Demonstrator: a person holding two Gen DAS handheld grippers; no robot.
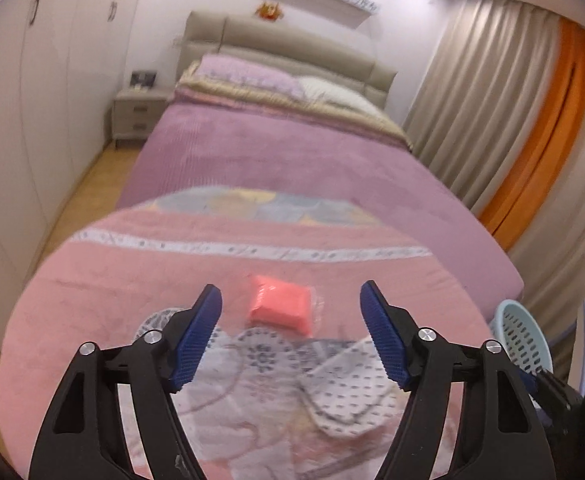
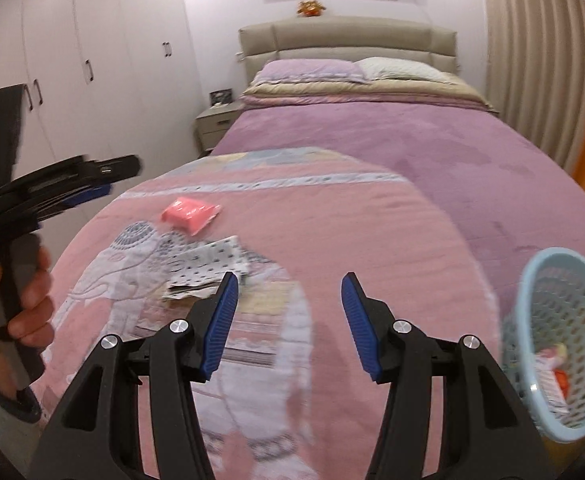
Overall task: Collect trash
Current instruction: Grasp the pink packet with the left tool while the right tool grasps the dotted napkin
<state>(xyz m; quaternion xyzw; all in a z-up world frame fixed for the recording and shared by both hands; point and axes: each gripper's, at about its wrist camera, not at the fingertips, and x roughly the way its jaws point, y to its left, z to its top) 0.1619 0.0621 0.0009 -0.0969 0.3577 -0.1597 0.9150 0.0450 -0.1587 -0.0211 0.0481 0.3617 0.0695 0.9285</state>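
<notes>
- Claws come first: two of them. The left gripper (image 1: 290, 304) has its two blue fingers spread apart, with nothing pinched between them. The right gripper (image 2: 289, 294) is spread apart too, and it holds nothing.
- One hand (image 2: 16, 300) shows at the left edge of the right wrist view. It grips the black handle of the left claw.
- One basket (image 2: 560, 344), light blue with many little holes, sits at the right side, just beside the bed. Some trash already lies inside it, a white and red wrapper (image 2: 550, 376).
- One pink blanket (image 2: 332, 216) with an elephant picture lies on the near end of the bed.
- One dotted paper scrap (image 2: 208, 264), white with dark spots, lies crumpled on the blanket, near the left claw.
- One pink packet (image 1: 280, 306) lies on the blanket just past the scrap. In the left wrist view it sits right ahead of the open claw, not touched.
- One purple cover (image 1: 276, 152) spreads over the rest of the bed.
- Two pillows (image 2: 356, 69) lie at the far end, one purple and one pale.
- One small nightstand (image 1: 138, 114) stands by the bed.
- One orange toy (image 2: 311, 7) sits above the headboard.
</notes>
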